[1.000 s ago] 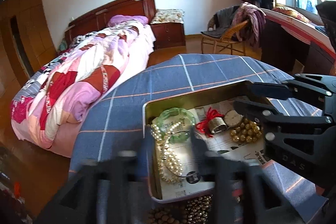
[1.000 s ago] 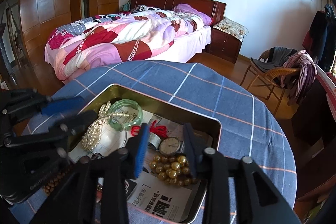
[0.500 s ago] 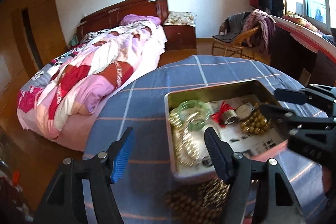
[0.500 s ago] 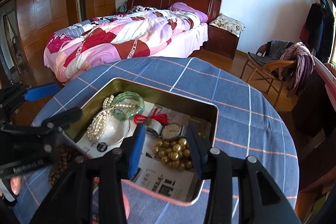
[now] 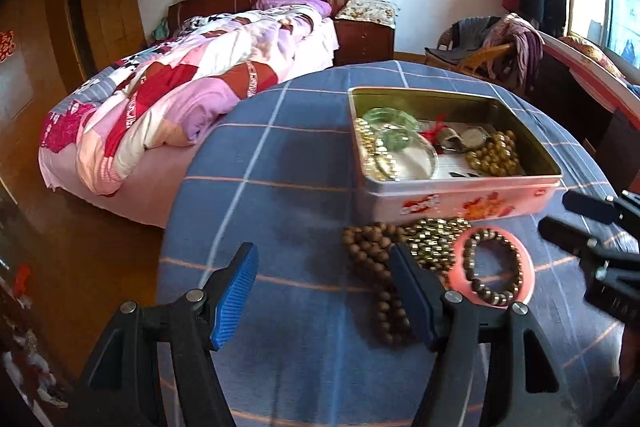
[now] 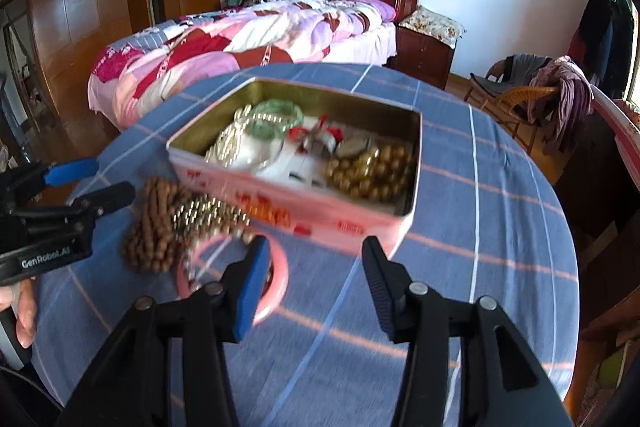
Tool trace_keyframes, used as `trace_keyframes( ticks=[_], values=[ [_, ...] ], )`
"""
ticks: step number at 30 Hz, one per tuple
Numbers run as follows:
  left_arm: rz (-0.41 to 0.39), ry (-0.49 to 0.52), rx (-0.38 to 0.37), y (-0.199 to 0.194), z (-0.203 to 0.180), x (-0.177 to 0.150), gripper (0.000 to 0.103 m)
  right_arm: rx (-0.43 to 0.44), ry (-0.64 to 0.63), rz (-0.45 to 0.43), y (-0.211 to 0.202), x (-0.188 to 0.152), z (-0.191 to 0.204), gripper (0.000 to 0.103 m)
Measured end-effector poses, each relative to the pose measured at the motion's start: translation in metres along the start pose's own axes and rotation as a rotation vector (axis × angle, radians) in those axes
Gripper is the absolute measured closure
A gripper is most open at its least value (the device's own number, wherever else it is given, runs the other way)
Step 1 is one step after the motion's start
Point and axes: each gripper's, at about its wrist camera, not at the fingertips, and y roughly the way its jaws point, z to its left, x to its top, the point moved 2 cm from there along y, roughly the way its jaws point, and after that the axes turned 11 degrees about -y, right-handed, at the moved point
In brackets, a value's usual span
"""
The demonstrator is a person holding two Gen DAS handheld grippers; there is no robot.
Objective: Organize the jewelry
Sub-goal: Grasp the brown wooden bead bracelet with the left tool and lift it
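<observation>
A pink tin box (image 5: 460, 201) (image 6: 304, 215) sits on the blue checked table (image 5: 280, 155). In it lie a green bangle (image 5: 390, 117), a pearl string (image 5: 372, 155), a watch (image 5: 474, 137) and gold beads (image 5: 496, 155) (image 6: 372, 171). In front of the box lie a brown bead string (image 5: 372, 259) (image 6: 152, 239), a gold chain (image 5: 436, 239) and a dark bead bracelet (image 5: 494, 271) inside a pink ring (image 6: 276, 287). My left gripper (image 5: 324, 291) is open and empty, left of the loose pieces. My right gripper (image 6: 312, 287) is open and empty, before the box.
A bed with a pink patchwork quilt (image 5: 192, 79) stands behind the table. A wicker chair with clothes (image 5: 492, 47) is at the back right, a dark desk (image 5: 580, 95) to the right. The table edge drops to wooden floor (image 5: 100, 251) on the left.
Both grippers have pulled back and away from the box and opened wider. The loose bracelets in front of the box have come into view.
</observation>
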Motion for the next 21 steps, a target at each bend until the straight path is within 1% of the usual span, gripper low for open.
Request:
trace_keyframes(
  ticks=[5, 6, 7, 8, 9, 11, 16, 17, 18, 21],
  values=[
    [0.016, 0.026, -0.026, 0.010, -0.014, 0.001, 0.035, 0.000, 0.021, 0.004, 0.001, -0.002, -0.001, 0.051],
    [0.026, 0.030, -0.022, 0.014, -0.015, 0.000, 0.037, 0.002, 0.026, 0.004, 0.001, -0.003, -0.002, 0.051],
    [0.039, 0.032, -0.030, 0.018, -0.017, -0.002, 0.040, 0.003, 0.031, 0.004, 0.001, -0.005, -0.002, 0.051],
    [0.052, 0.033, -0.039, 0.021, -0.017, -0.003, 0.049, 0.004, 0.036, 0.005, 0.002, -0.005, -0.003, 0.051],
    [0.076, 0.028, -0.056, 0.026, -0.017, -0.006, 0.054, 0.004, 0.038, 0.006, 0.003, -0.006, -0.003, 0.051],
    [0.093, 0.031, -0.073, 0.028, -0.018, -0.010, 0.064, 0.008, 0.041, 0.010, 0.005, -0.009, -0.003, 0.051],
    [0.077, 0.030, -0.111, 0.019, -0.016, -0.011, 0.080, 0.018, 0.037, 0.025, 0.011, -0.012, 0.002, 0.051],
    [0.068, 0.025, -0.119, 0.014, -0.015, -0.011, 0.090, 0.019, 0.034, 0.021, 0.010, -0.012, 0.002, 0.051],
    [0.065, 0.021, -0.132, 0.011, -0.013, -0.010, 0.096, 0.016, 0.032, 0.016, 0.009, -0.012, 0.003, 0.051],
    [0.052, 0.012, -0.139, 0.002, -0.007, -0.009, 0.096, 0.017, 0.031, 0.011, 0.006, -0.011, 0.003, 0.051]
  ],
)
